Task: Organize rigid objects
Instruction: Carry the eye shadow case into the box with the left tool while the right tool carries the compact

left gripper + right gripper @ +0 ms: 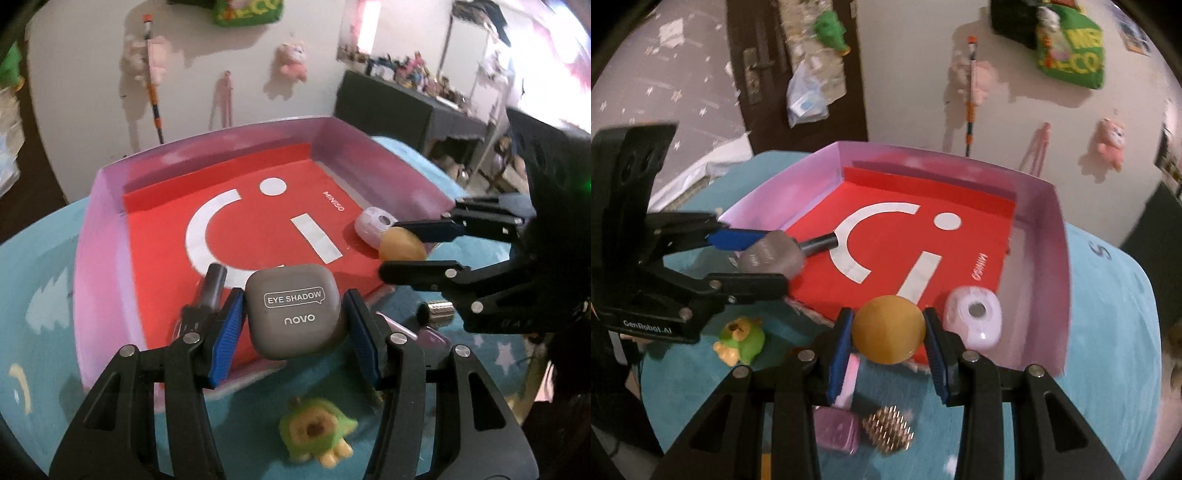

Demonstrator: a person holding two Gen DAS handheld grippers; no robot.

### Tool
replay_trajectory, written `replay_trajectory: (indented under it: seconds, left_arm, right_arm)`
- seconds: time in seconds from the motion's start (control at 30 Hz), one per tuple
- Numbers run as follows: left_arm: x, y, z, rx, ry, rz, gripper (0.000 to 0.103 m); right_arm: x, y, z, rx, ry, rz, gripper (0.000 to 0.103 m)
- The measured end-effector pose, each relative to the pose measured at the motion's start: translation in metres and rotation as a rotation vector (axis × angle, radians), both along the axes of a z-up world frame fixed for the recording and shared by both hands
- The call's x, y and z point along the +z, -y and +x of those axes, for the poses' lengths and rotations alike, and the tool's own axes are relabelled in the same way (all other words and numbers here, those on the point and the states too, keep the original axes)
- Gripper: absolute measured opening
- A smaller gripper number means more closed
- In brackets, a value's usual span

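Both grip: left gripper pinches the eyeshadow case (grey), right gripper the amber ball.

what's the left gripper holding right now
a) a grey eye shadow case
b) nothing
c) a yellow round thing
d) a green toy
a: the left gripper has its blue pads pressed on both sides of the grey eye shadow case, held over the near edge of the pink box.
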State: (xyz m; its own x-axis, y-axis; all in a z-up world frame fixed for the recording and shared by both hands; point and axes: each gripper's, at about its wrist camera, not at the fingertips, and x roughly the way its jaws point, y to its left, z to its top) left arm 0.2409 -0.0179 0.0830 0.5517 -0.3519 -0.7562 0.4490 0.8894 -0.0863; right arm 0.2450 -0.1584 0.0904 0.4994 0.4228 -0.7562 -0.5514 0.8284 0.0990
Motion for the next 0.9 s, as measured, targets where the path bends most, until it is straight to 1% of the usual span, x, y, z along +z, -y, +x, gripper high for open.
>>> replay_trajectory:
  seconds: [0.13,0.37,0.6,0.9]
  left_arm:
    - [-0.011,0.010,0.020,-0.042,-0.036,0.043,0.052]
    - [-0.024,0.018,0.040,-0.104,-0.076,0.086,0.052]
    - [-0.028,0.021,0.046,-0.169,-0.100,0.111,0.052]
    - [-0.031,0.023,0.048,-0.193,-0.115,0.124,0.052]
  right_arm:
    - [-0.009,-0.009,0.017,0.058,-0.021,-0.038,0.040]
    - [-0.023,-0.017,0.036,0.146,-0.064,-0.082,0.040]
    - [-0.031,-0.021,0.046,0.201,-0.088,-0.135,0.040]
    - [-0.034,-0.024,0.051,0.243,-0.111,-0.159,0.040]
